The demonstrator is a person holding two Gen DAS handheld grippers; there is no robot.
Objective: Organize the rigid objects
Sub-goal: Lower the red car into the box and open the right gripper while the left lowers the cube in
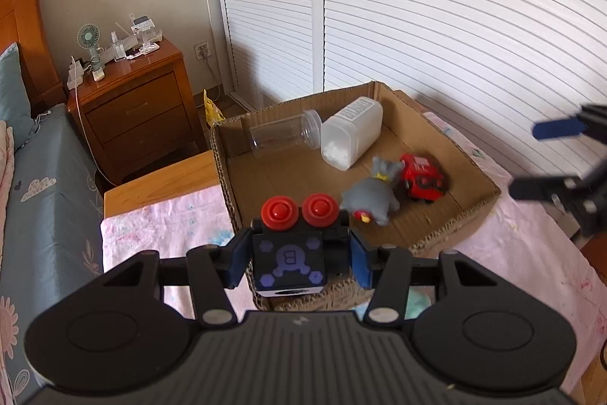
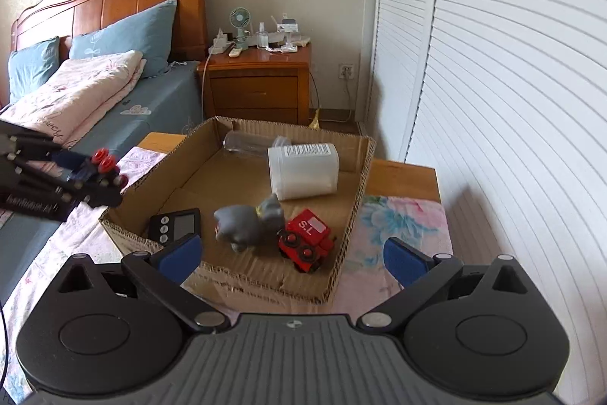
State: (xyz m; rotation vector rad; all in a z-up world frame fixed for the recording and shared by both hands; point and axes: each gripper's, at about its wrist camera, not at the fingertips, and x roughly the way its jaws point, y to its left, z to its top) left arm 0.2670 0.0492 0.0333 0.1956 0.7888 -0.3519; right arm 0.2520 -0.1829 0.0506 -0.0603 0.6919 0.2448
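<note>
White slatted doors (image 1: 436, 25) stand behind one cardboard box (image 1: 474, 177). Left gripper (image 1: 299, 257) pinches one black toy (image 1: 290, 262) with two red knobs. Ahead in the box: two jars, one grey cat (image 1: 370, 198), one red train (image 1: 423, 177).

From the right gripper (image 2: 296, 259), jaws spread wide and empty, one black timer (image 2: 176, 224) also shows just ahead.

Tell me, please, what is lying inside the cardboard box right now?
Inside the cardboard box: a clear jar and a white container on their sides, a grey cat figure, a red toy truck and a black timer. The floor beneath them is covered.
</note>
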